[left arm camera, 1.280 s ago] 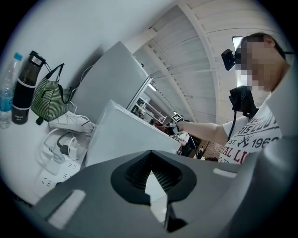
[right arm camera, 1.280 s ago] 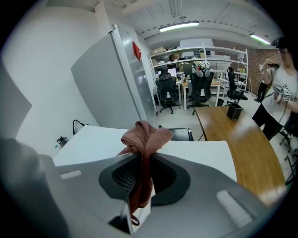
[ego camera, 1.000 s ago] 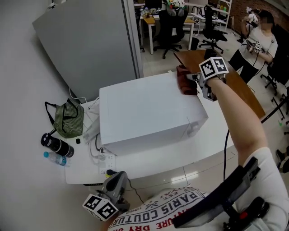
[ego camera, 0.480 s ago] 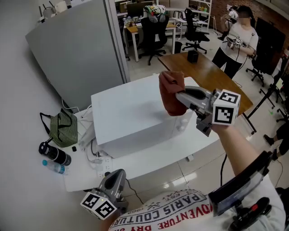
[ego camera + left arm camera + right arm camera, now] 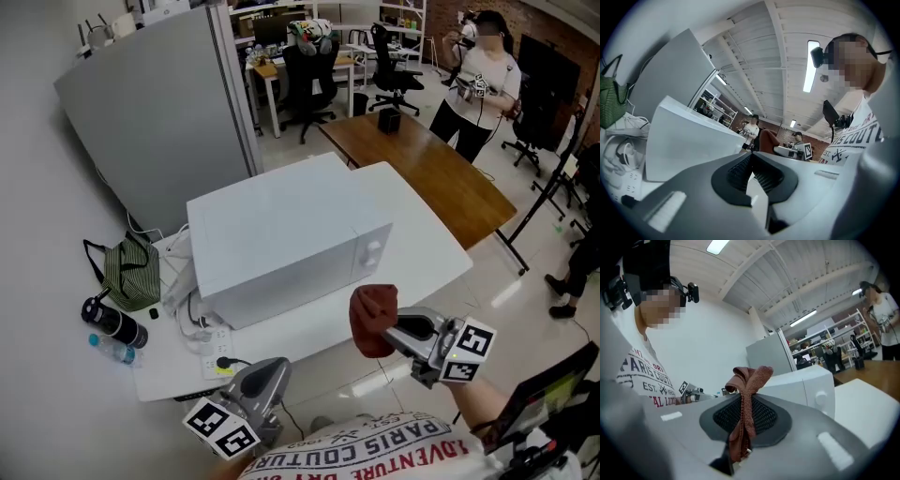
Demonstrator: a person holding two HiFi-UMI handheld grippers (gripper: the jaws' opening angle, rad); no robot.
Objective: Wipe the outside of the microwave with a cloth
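The white microwave (image 5: 281, 239) stands on a white table (image 5: 427, 248), its door and knob facing right; it also shows in the left gripper view (image 5: 689, 145) and the right gripper view (image 5: 806, 383). My right gripper (image 5: 386, 330) hangs low in front of the table's near edge, shut on a rust-red cloth (image 5: 372, 319) that bunches out past its jaws (image 5: 747, 380). My left gripper (image 5: 272, 375) is held low near my body, jaws shut with nothing between them (image 5: 751, 169). Neither gripper touches the microwave.
A green striped bag (image 5: 129, 269), a black flask (image 5: 112, 321), a water bottle (image 5: 114, 348) and a power strip with cables (image 5: 217, 339) lie left of the microwave. A grey partition (image 5: 159, 103) stands behind. A brown desk (image 5: 427, 169), office chairs and a person (image 5: 473, 80) are beyond.
My right gripper has come off the microwave's far top edge with the cloth and swung down to the near side, below the table's front edge. The left gripper shifted slightly right.
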